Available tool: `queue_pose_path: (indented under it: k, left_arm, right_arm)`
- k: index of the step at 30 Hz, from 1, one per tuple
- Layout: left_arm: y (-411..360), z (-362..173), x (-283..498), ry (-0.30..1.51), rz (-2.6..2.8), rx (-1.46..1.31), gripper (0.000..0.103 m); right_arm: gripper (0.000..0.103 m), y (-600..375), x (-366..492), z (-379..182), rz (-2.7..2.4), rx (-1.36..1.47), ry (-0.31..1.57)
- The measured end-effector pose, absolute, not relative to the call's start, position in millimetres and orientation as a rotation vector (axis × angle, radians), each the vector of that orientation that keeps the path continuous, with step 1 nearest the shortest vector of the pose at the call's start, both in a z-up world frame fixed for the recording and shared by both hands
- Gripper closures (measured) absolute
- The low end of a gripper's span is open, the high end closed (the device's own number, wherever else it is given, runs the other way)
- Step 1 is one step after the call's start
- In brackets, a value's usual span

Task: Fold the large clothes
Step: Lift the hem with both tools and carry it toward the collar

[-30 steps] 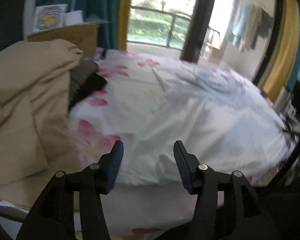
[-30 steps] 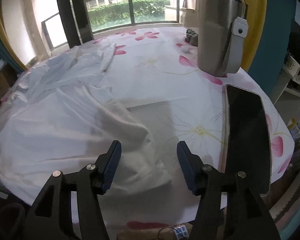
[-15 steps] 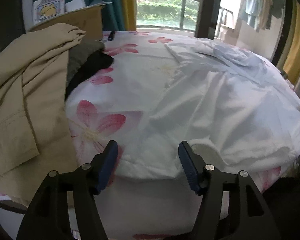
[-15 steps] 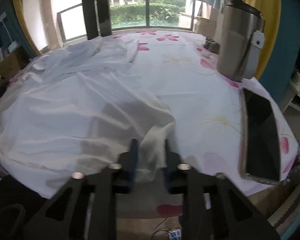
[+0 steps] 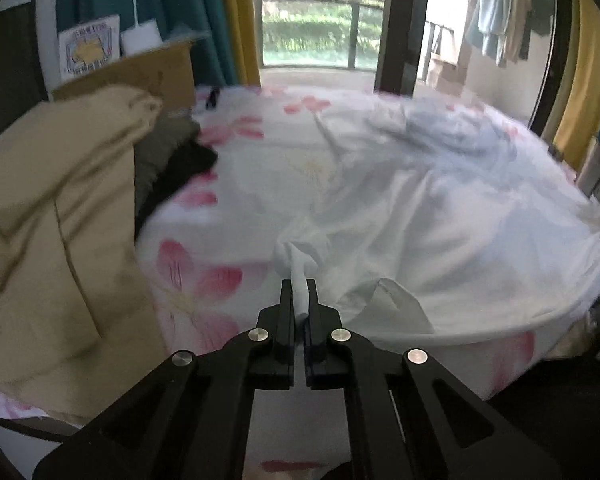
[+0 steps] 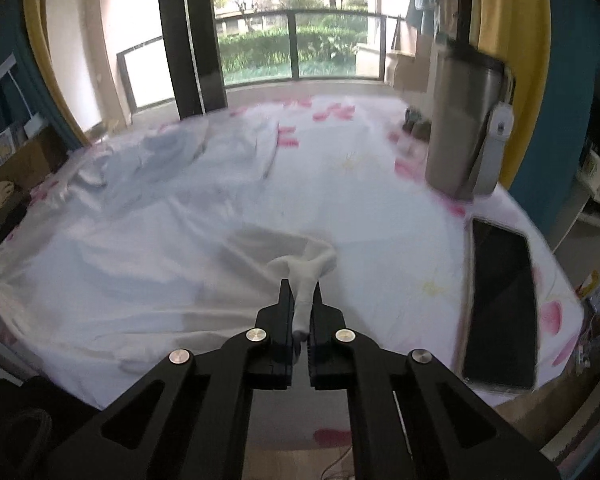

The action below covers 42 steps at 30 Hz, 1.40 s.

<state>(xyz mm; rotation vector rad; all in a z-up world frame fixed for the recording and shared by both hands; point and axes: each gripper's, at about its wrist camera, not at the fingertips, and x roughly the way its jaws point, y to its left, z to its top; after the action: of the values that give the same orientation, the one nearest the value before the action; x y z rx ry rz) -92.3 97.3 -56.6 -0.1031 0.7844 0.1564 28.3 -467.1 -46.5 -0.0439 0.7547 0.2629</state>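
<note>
across a table covered by a white cloth with pink flowers [image 5: 204,276] lies a large white garment [image 5: 440,216], spread out and rumpled, its far part bunched toward the window. the left gripper [image 5: 299,292] has its jaws clamped on a pinched fold at the garment's near edge, the fabric drawn up into a narrow twist between them. the right gripper [image 6: 301,294] has its jaws clamped on another fold of the same garment's near edge, likewise gathered into a twisted tuft. left of the garment, in the left wrist view, a tan piece of clothing [image 5: 56,220] is heaped over darker clothes [image 5: 172,160], with a cardboard box [image 5: 140,72] behind. in the right wrist view, a steel tumbler [image 6: 464,120] stands upright on the table, well right of the garment, and a dark phone [image 6: 500,304] lies flat nearer the table's edge.
</note>
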Motion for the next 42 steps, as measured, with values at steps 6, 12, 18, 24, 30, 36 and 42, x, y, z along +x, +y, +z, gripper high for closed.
queue_pose_path:
  k: [6, 12, 18, 24, 30, 36, 42]
  left_arm:
    - [101, -18, -81, 0.682, 0.142, -0.138, 0.1]
    - [108, 4, -59, 0.621, 0.149, -0.146, 0.1]
    - [119, 14, -30, 0.583, 0.159, -0.172, 0.1]
    - [131, 19, -1, 0.554, 0.166, -0.2, 0.1]
    - [134, 19, 31, 0.547, 0.17, -0.161, 0.1]
    - [140, 21, 60, 0.533, 0.18, -0.139, 0.1]
    - [151, 15, 94, 0.538, 0.193, -0.144, 0.1]
  right_arm:
    - [0.098, -457, 43, -15, 0.283, -0.071, 0.677]
    - [0.098, -454, 65, 6, 0.286, -0.078, 0.628]
    - [0.098, -449, 96, 21, 0.286, -0.073, 0.592]
    - [0.098, -442, 129, 29, 0.289, -0.072, 0.576]
    - [0.098, -433, 158, 32, 0.297, -0.072, 0.571]
    - [0.098, -423, 187, 32, 0.299, -0.067, 0.565]
    - [0.098, -414, 220, 31, 0.282, -0.044, 0.556]
